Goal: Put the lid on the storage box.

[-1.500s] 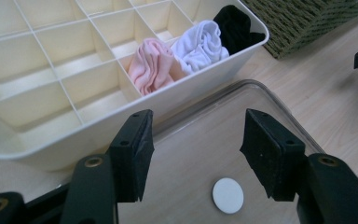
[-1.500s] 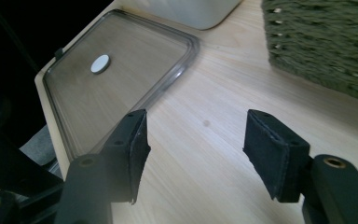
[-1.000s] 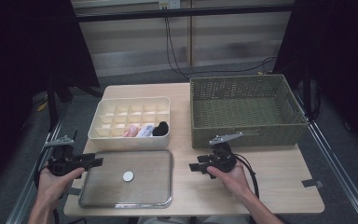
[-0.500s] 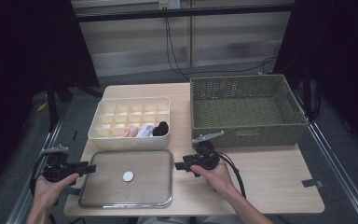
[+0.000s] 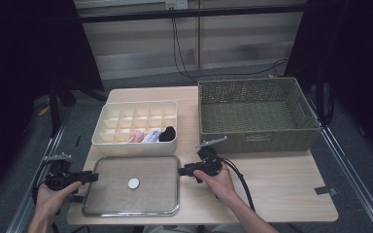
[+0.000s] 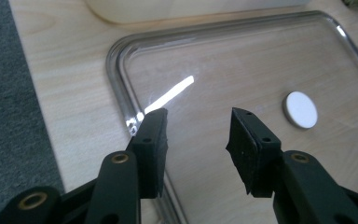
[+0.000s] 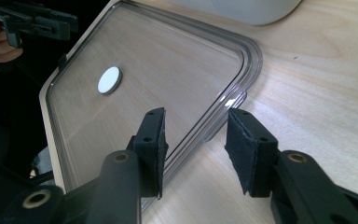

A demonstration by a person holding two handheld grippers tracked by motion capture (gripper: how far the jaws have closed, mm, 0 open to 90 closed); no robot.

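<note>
A clear rectangular lid (image 5: 109,191) with a white round disc (image 5: 133,183) at its middle lies flat on the table's front part. My left gripper (image 5: 93,177) is at the lid's left edge and my right gripper (image 5: 182,171) at its right edge. In the left gripper view the jaws (image 6: 196,123) stand apart just above the lid (image 6: 242,70), its rim under the left jaw. In the right gripper view the jaws (image 7: 196,123) straddle the lid's rim (image 7: 235,100) without pressing. Both pairs of jaws have just been closing and still stand open.
A cream divided box (image 5: 136,147) behind the lid holds pink, white and black rolled items in its front row. A green woven basket (image 5: 257,141) stands at the back right. Bare wood (image 5: 291,189) lies right of my right hand.
Both hands have moved inward to the lid's two side edges, the left one also sinking. Each gripper's jaws stand narrower than before.
</note>
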